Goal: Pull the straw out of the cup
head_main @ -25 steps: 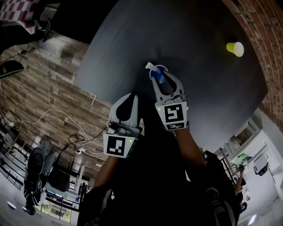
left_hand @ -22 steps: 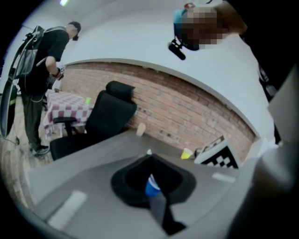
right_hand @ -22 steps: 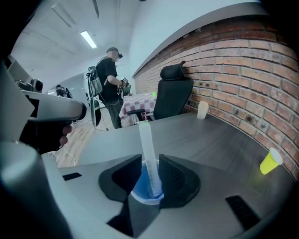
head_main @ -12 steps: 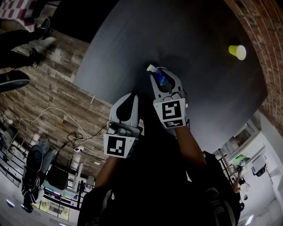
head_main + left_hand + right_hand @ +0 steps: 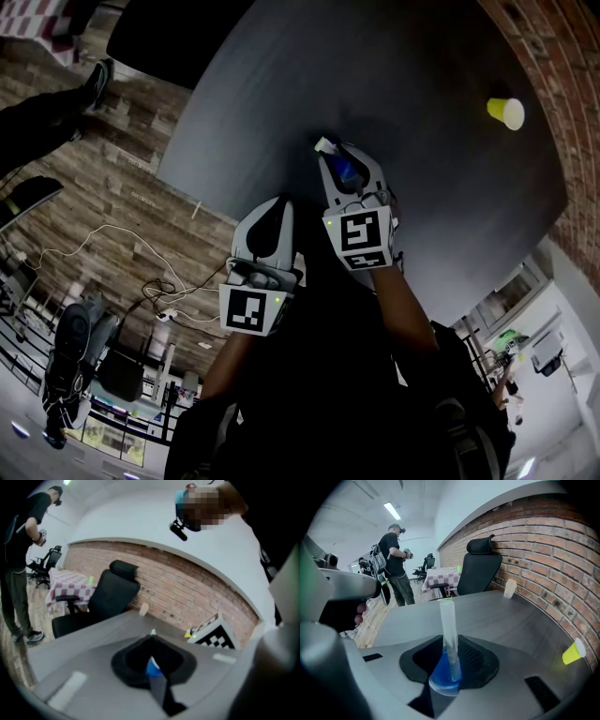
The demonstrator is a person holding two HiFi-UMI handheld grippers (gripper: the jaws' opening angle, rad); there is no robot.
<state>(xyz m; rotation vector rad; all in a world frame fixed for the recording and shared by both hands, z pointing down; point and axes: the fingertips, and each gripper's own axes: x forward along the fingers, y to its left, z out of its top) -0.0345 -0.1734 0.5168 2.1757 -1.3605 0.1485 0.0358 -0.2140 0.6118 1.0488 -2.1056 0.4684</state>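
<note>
Between the jaws of the right gripper [image 5: 447,670] sits a small blue cup [image 5: 440,680], clamped from both sides over the dark grey table [image 5: 422,103]. Whether its base touches the tabletop cannot be told. 1 wide, translucent straw [image 5: 449,630] with a greenish top stands in the cup, nearly upright, and most of its length is clear above the rim.

Beside it and nearer the person, the left gripper [image 5: 275,208] has its jaws drawn together and is apart from the straw. A small blue bit shows at their seam, and I cannot say what it is.

The straw looks light, thin-walled and smooth. It would probably slide out with little force, but flatten or kink under a hard pinch. The best hold seems to be its upper part, well above the rim, with the pull along its own line. The cup looks light too, so it needs that steadying clamp.

A yellow cup [image 5: 506,112] lies on its side far off, by the brick wall [image 5: 543,550].
</note>
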